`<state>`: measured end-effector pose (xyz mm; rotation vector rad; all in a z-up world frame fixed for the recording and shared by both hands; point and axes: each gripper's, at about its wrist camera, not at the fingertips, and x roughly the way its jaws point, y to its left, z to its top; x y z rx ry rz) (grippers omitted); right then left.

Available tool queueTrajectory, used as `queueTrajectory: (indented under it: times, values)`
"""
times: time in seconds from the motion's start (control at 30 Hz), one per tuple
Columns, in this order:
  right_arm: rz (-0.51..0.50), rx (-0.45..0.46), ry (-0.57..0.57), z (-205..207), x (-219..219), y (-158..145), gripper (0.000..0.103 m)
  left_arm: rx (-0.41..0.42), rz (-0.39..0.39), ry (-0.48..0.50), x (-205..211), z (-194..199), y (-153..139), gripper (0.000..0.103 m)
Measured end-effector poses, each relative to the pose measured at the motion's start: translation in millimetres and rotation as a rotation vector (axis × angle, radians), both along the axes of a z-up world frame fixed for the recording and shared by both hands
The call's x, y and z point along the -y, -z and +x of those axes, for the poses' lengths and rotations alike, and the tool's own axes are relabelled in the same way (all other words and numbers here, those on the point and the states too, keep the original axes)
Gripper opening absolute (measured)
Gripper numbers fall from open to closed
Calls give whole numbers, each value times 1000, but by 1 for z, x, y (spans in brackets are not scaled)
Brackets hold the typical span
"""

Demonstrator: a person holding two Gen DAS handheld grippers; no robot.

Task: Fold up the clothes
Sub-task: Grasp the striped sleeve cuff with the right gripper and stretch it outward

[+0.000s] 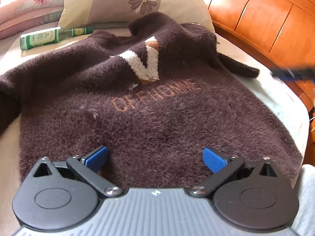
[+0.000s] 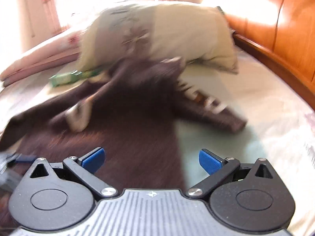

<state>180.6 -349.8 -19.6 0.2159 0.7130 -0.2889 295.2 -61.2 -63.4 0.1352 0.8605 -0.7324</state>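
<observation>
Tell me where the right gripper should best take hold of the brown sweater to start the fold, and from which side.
Probably the sleeve lying out on the sheet to the right of the brown sweater. It lies apart from the body, so the open right gripper could pinch its cuff end from the right and carry it across. The right wrist view is blurred, so exact edges are uncertain.

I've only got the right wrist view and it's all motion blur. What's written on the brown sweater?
Observer: The left wrist view shows orange letters on the brown sweater, roughly "OFFHOME", below a white V.
Operator: What's that green smear by the pillow?
Observer: A green glass bottle lying on its side against the floral pillow.
Operator: Is the left gripper holding anything?
Observer: No. The left gripper is open above the sweater's near edge, nothing between its blue pads.
</observation>
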Motion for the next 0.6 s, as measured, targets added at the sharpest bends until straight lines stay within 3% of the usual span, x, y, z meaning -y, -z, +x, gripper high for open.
queueTrajectory:
  times: [0.03,0.13,0.2,0.33,0.47,0.6]
  values:
    - [-5,-3,28,11,15,0,100,10,4,3,1,0,1,102]
    - [107,18,103,29,63,11,84,42,23,16,5,-2,4,102]
    - [204,68,136,34,94,20,78,59,27,21,7,-3,6,102]
    - [304,132,146,52,131,29,76,86,20,30,8,-2,9,102]
    - [358,142,87,98,147,28,74,105,11,32,10,-1,11,102]
    - [473,176,66,153,163,30,62,129,12,54,10,-1,13,102]
